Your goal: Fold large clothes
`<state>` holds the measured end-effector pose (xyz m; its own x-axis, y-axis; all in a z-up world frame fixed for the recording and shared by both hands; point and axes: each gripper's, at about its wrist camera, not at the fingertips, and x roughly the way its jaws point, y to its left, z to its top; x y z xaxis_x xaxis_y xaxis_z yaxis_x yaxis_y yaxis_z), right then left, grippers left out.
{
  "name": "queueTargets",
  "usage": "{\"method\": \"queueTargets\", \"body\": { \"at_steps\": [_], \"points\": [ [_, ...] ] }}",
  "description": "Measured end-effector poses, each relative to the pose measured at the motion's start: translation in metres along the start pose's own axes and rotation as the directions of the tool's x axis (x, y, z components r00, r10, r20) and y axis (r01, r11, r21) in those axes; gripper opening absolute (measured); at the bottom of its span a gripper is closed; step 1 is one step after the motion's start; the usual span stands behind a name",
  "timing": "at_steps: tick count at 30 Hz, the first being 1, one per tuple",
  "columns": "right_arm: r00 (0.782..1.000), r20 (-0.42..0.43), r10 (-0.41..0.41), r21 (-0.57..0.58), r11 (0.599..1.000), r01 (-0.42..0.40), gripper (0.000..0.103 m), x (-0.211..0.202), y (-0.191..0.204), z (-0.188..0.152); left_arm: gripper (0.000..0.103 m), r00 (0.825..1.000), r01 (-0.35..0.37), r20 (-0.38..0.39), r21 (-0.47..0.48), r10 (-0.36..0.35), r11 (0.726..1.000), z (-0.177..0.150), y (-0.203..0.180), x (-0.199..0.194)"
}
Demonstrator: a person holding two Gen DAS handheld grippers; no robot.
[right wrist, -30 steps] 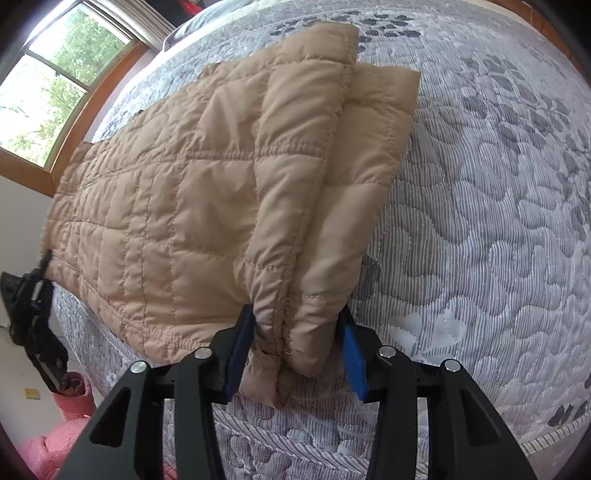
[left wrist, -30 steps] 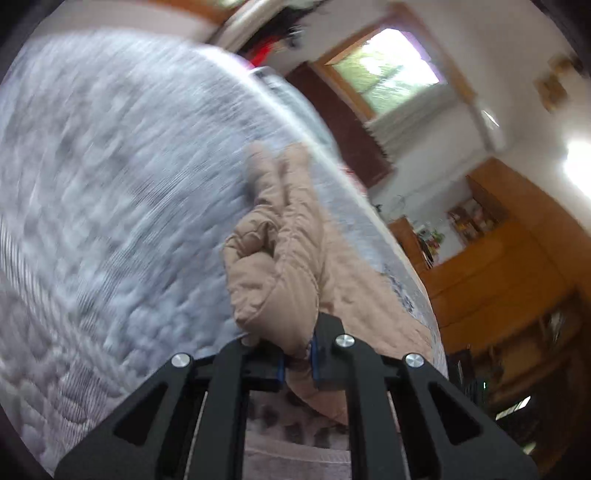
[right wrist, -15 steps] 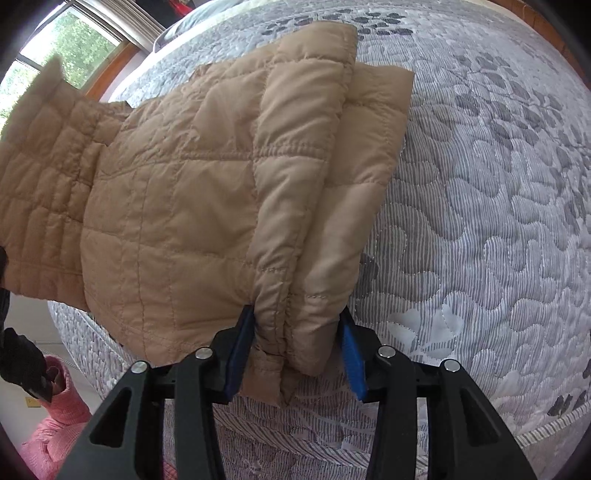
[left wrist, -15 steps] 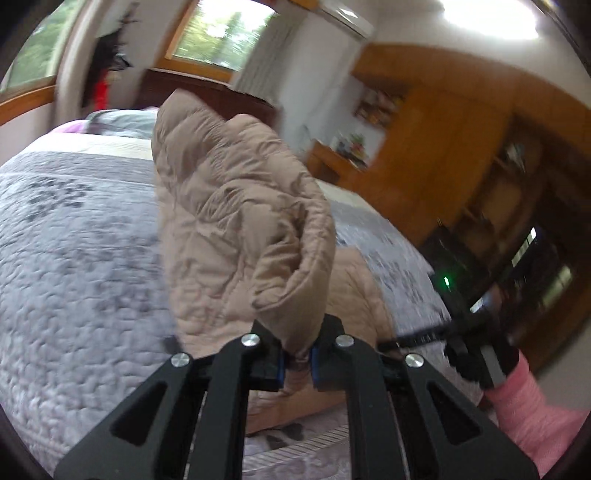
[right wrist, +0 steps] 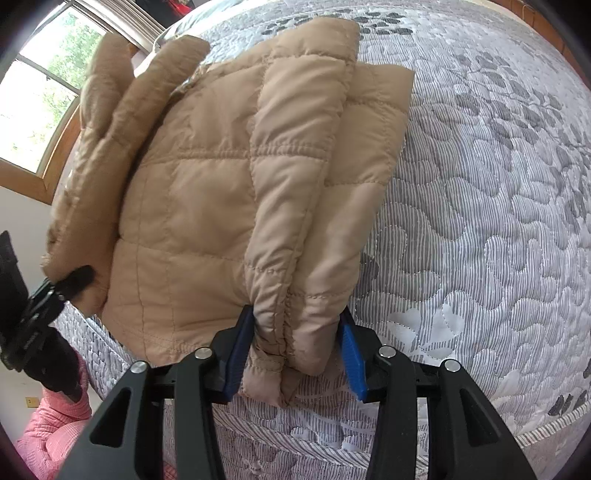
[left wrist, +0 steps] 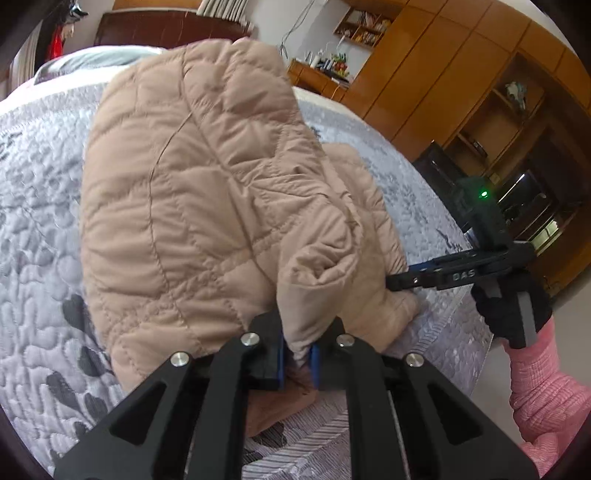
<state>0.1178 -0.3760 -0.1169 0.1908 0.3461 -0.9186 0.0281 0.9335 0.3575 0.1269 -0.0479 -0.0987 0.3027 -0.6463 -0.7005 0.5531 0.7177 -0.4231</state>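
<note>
A tan quilted jacket [left wrist: 207,177] lies on the grey patterned bed [left wrist: 33,236]. My left gripper [left wrist: 297,363] is shut on an edge of the jacket and holds that end lifted and folded over toward the other end. In the right wrist view the jacket [right wrist: 207,206] shows with its folded sleeve and side layers stacked. My right gripper [right wrist: 297,345] stands around the thick folded hem at the bed's near edge, jaws wide and pressing the bundle. The right gripper also shows in the left wrist view [left wrist: 436,277]. The left gripper shows in the right wrist view [right wrist: 70,282].
The bed [right wrist: 480,221] fills most of both views, its front edge near me. Wooden cupboards and shelves [left wrist: 461,85] stand to the right, a dark headboard [left wrist: 155,26] at the far end, a window [right wrist: 40,107] at the left. Pink sleeves [left wrist: 546,398] show below.
My left gripper has carried its end of the jacket up and over toward the right gripper's end, doubling the jacket. The right gripper has stayed in place on the hem.
</note>
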Motion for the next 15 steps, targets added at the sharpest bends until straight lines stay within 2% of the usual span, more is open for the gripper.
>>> {"method": "queueTargets", "body": {
  "at_steps": [5, 12, 14, 15],
  "points": [
    [1.0, 0.002, -0.001, -0.001, 1.0, 0.001, 0.046, 0.0, 0.0, 0.001, 0.01, 1.0, 0.004, -0.02, -0.013, -0.004, 1.0, -0.003, 0.007, 0.011],
    [1.0, 0.011, -0.014, -0.008, 1.0, 0.014, 0.047, 0.0, 0.004, -0.002, 0.012, 1.0, 0.007, -0.014, -0.02, -0.007, 1.0, -0.004, 0.007, 0.003],
    [1.0, 0.015, -0.02, 0.001, 1.0, 0.02, 0.047, -0.007, 0.006, -0.004, 0.017, 1.0, 0.02, -0.015, -0.008, -0.021, 1.0, -0.003, -0.001, -0.005],
    [0.999, 0.023, -0.028, 0.004, 1.0, 0.028, 0.048, -0.013, 0.007, -0.006, 0.025, 0.999, 0.035, -0.022, -0.005, -0.035, 0.999, -0.003, -0.003, -0.011]
  ]
}}
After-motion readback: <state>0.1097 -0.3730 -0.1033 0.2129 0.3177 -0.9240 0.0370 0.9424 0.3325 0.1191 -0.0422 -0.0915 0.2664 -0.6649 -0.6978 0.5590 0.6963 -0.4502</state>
